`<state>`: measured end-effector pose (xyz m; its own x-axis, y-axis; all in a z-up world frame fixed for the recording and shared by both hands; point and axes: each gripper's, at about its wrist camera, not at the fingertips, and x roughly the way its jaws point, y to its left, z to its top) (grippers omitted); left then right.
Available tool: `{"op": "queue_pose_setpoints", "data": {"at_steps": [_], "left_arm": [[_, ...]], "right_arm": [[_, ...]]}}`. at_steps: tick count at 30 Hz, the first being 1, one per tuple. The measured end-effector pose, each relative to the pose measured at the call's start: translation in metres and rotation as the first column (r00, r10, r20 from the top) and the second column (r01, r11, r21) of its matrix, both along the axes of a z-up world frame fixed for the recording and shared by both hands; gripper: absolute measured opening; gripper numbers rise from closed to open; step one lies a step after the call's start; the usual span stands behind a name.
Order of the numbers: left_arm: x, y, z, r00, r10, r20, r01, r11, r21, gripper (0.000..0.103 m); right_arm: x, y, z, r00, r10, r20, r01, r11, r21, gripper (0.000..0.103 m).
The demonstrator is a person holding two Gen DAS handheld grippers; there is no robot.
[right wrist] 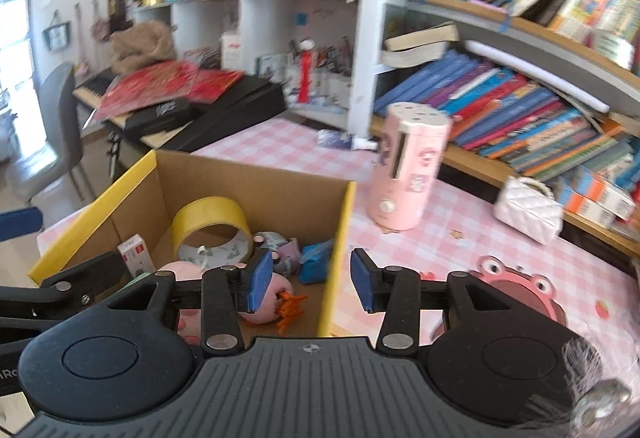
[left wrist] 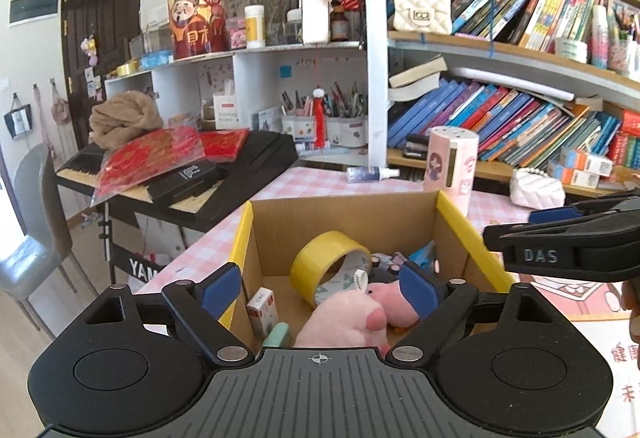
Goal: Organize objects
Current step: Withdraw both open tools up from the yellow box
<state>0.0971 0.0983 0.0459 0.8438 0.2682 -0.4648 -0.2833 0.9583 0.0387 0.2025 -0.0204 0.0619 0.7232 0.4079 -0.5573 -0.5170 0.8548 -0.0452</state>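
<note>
The pink-checked table (right wrist: 420,258) fills the middle and right of the right wrist view, and the cardboard box (left wrist: 456,222) with yellow-edged walls sits on it at centre-left. Inside lie a yellow tape roll (right wrist: 210,222), a pink plush toy (left wrist: 344,318), a small white carton (right wrist: 134,252) against the left wall and a blue wrapped item (right wrist: 316,262) by the right wall. Still out on the cloth are a pink cylinder (right wrist: 408,174) right of centre and a white quilted purse (right wrist: 528,210) further right. The left gripper (left wrist: 320,286) hangs over the box, fingers wide, nothing between them. The right gripper (right wrist: 312,284) is spread too, empty, its fingers straddling the box's right wall. I judge the risk is that wall: a sideways move could snag it and drag the box
</note>
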Motion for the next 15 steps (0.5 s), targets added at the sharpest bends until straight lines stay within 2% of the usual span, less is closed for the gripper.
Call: {"op": "queue_pose_setpoints", "data": {"at_steps": [12,15], "left_arm": [[-0.044,-0.015,-0.002,0.997,-0.076,-0.013,0.076,0.997,-0.014,0.094],[-0.059,-0.02,-0.004,0.996,-0.083,-0.023,0.083,0.996,-0.011,0.097]], "right_arm": [[-0.076,-0.042,0.0,0.979,-0.2,0.03,0.199,0.979,0.031,0.049],[-0.096,-0.049,-0.004,0.969,-0.245,0.025,0.244,0.969,0.031,0.055]]}}
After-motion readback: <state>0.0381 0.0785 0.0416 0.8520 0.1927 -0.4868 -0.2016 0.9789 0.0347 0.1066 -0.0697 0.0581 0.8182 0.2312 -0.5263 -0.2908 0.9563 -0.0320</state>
